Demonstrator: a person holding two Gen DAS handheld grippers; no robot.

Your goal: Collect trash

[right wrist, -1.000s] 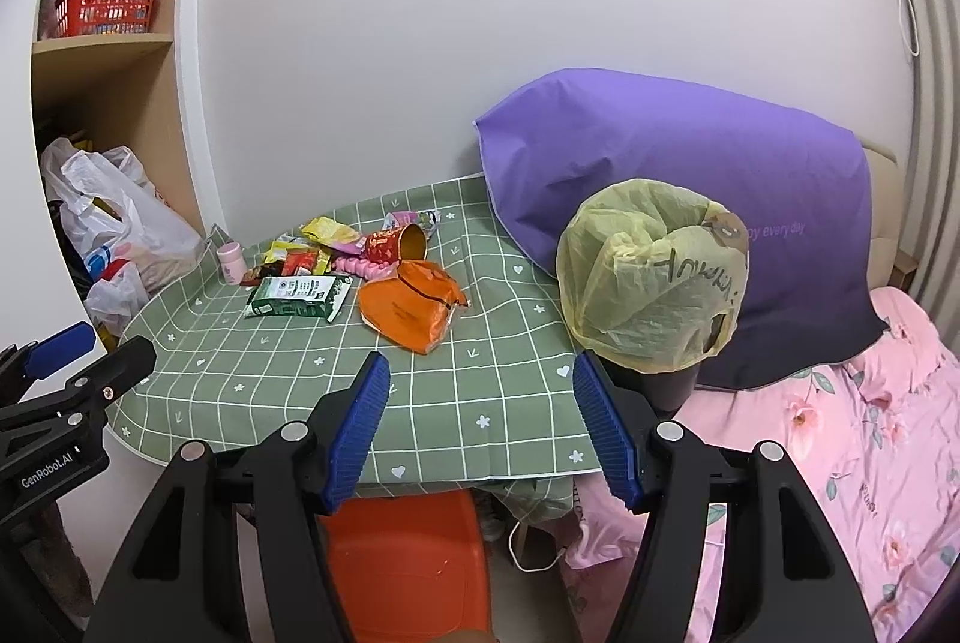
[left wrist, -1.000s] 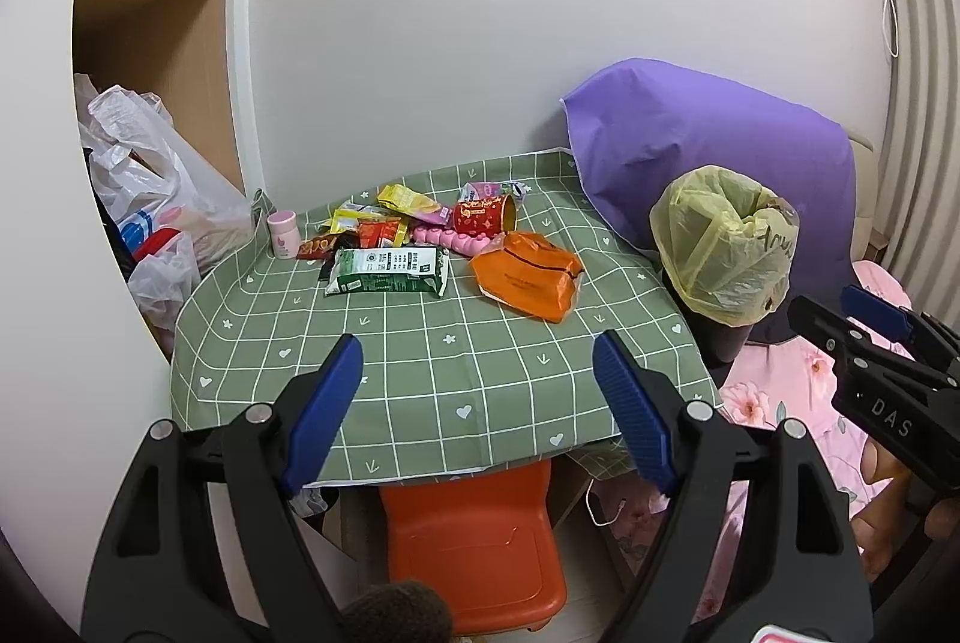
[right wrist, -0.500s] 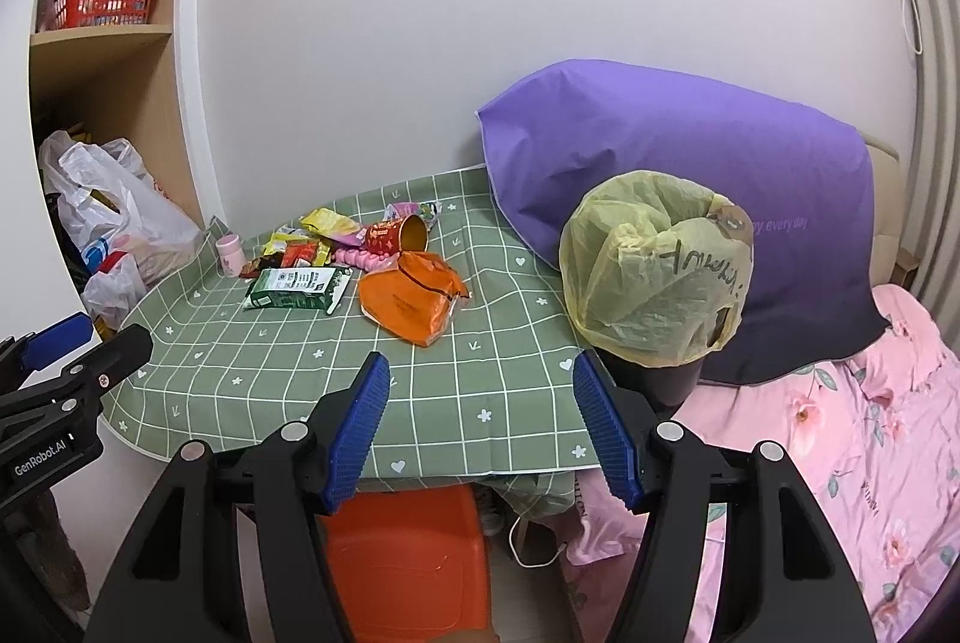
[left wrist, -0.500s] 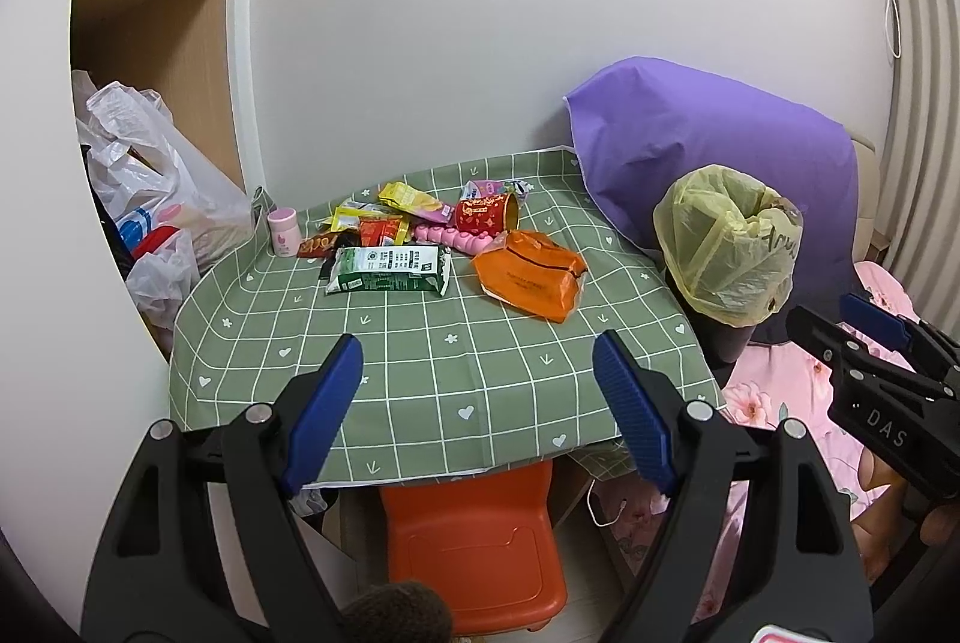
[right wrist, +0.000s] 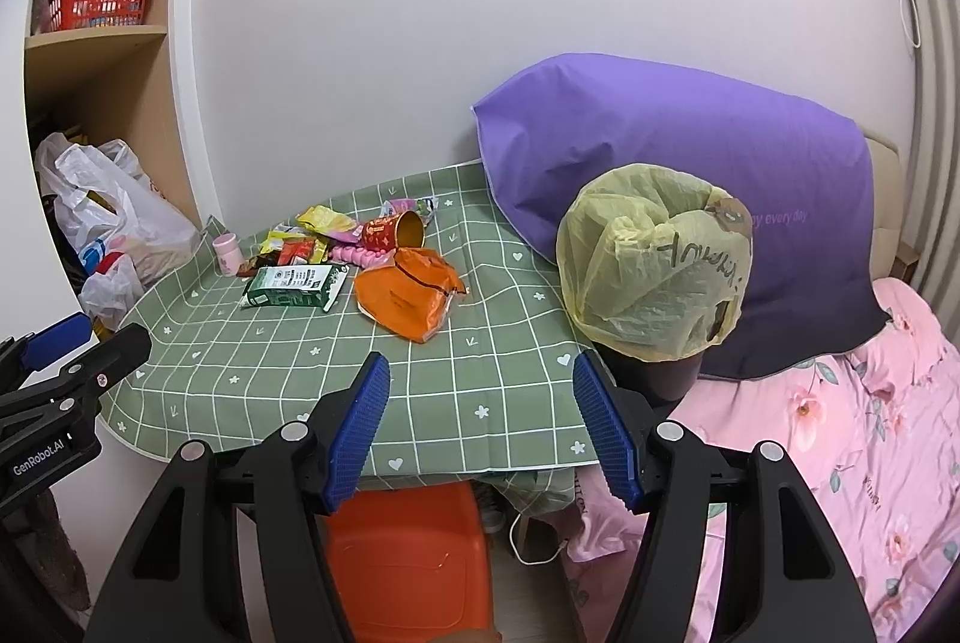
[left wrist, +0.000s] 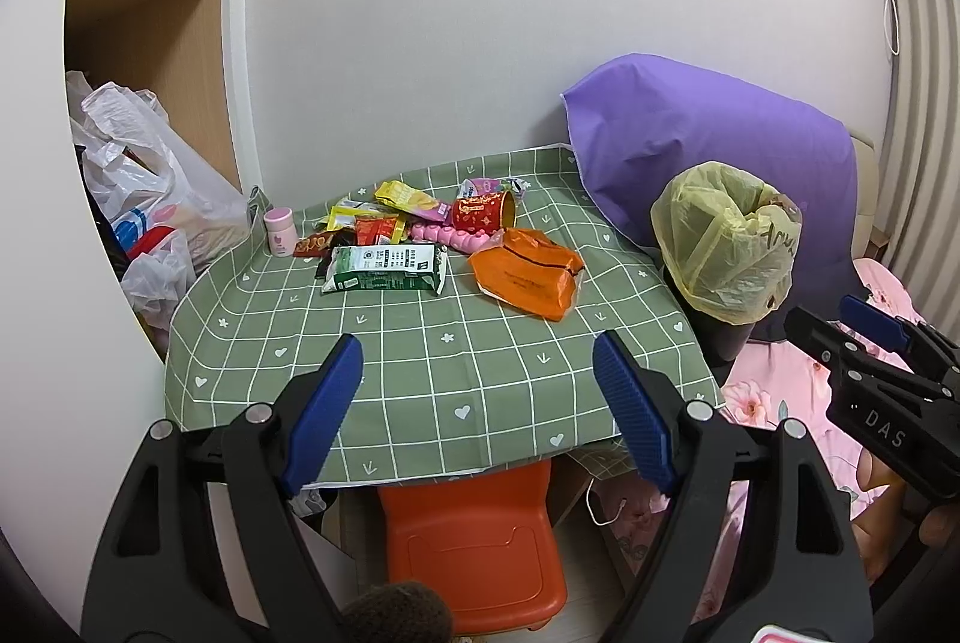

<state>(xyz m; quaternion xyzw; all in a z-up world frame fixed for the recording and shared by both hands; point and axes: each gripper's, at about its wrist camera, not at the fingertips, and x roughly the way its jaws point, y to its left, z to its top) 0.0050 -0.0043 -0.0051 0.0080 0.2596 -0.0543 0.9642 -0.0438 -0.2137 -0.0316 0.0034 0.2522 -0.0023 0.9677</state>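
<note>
A pile of trash lies at the far side of the green checked table: a green-white carton, an orange bag, a red paper cup on its side, a pink strip, and several small wrappers. A bin lined with a yellow bag stands at the table's right edge. My left gripper is open and empty before the table's near edge. My right gripper is open and empty, also short of the table. The carton, orange bag and bin show in the right wrist view.
A small pink jar stands left of the trash. An orange stool sits under the table. White plastic bags fill the shelf unit at left. A purple pillow and a pink bed lie at right.
Both grippers have drifted slightly toward the table, so the table and bin look a little nearer. Both stay open and empty. Nothing on the table has moved.
</note>
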